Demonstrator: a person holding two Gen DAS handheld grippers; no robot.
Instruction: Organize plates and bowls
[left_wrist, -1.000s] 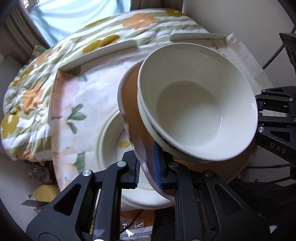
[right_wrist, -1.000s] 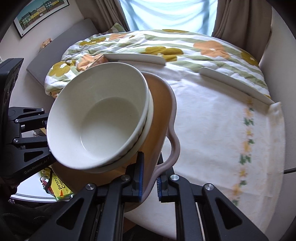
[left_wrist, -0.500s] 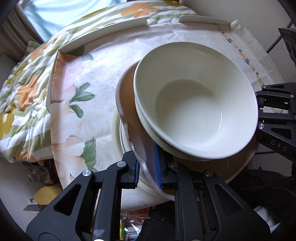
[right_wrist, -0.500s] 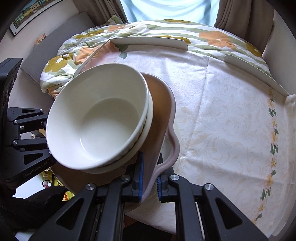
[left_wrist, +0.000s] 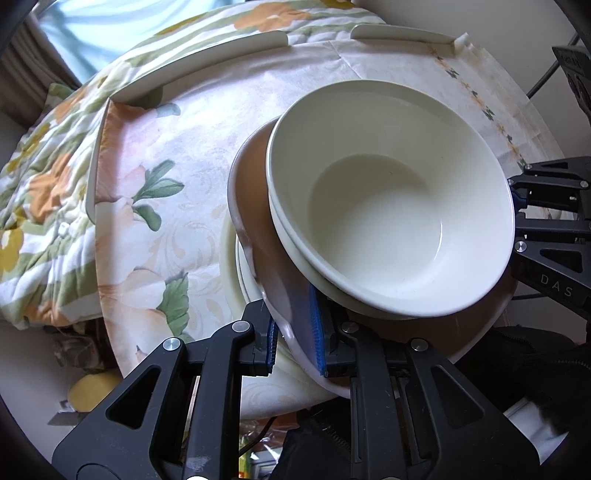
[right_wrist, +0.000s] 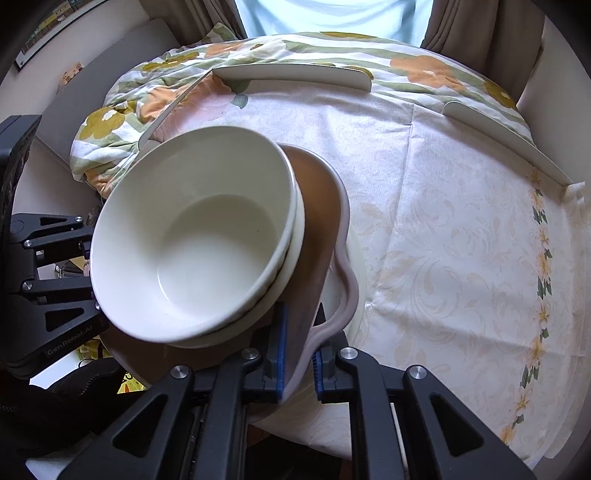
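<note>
A brown plate with a wavy pale rim (left_wrist: 255, 206) (right_wrist: 325, 206) carries two stacked white bowls (left_wrist: 391, 206) (right_wrist: 192, 236). My left gripper (left_wrist: 295, 339) is shut on the plate's left rim. My right gripper (right_wrist: 299, 354) is shut on its right rim. The plate is held just above a white plate (left_wrist: 231, 258) (right_wrist: 358, 266) that lies on the table, mostly hidden under it. Each gripper shows at the edge of the other's view: the right one in the left wrist view (left_wrist: 546, 221), the left one in the right wrist view (right_wrist: 48, 258).
The round table (right_wrist: 461, 229) has a pale floral cloth. White curved guard pieces (right_wrist: 291, 74) (left_wrist: 199, 62) stand along its far edge. A flowered quilt (right_wrist: 155, 74) lies beyond. Clutter sits on the floor below the near edge (left_wrist: 88, 384).
Both grippers have carried the plate with the bowls forward and down over the table, closer to the white plate beneath. The grips are unchanged.
</note>
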